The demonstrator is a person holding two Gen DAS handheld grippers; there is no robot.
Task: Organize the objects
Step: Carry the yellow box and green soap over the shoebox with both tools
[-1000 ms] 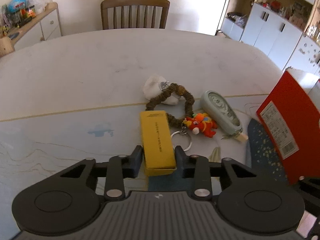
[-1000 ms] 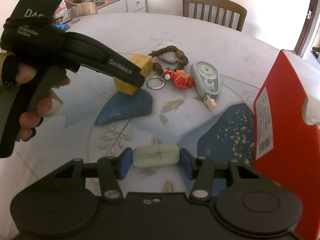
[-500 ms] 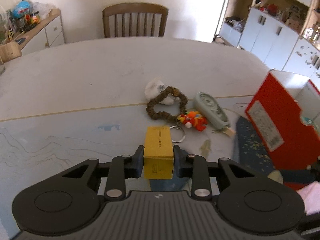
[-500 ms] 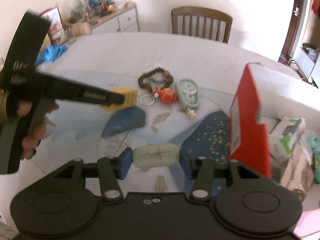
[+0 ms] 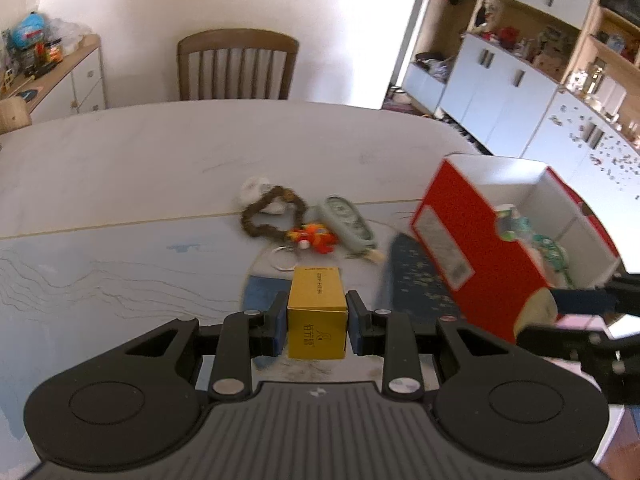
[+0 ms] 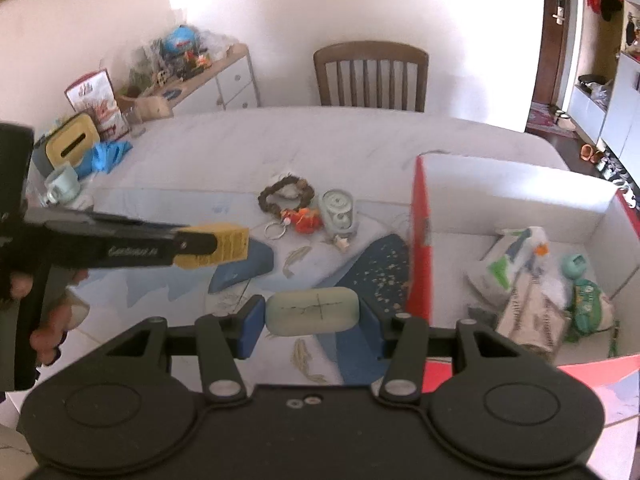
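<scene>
Cardboard, light and stiff: the yellow box (image 5: 317, 311) sits clenched in the left tongs (image 5: 317, 325) by its flat sides. The right tongs (image 6: 311, 312) grasp a smooth, likely slippery green bar (image 6: 311, 310) by its ends.

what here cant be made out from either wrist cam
- Left wrist view: the print on the yellow box is too small to read.
- Left wrist view: the right gripper is blurred behind the red box; its load hardly shows.
- Right wrist view: the packets in the red box overlap, labels unreadable.

Blurred "GenRobot.AI" lettering on left tongs (image 6: 216, 246).
</scene>
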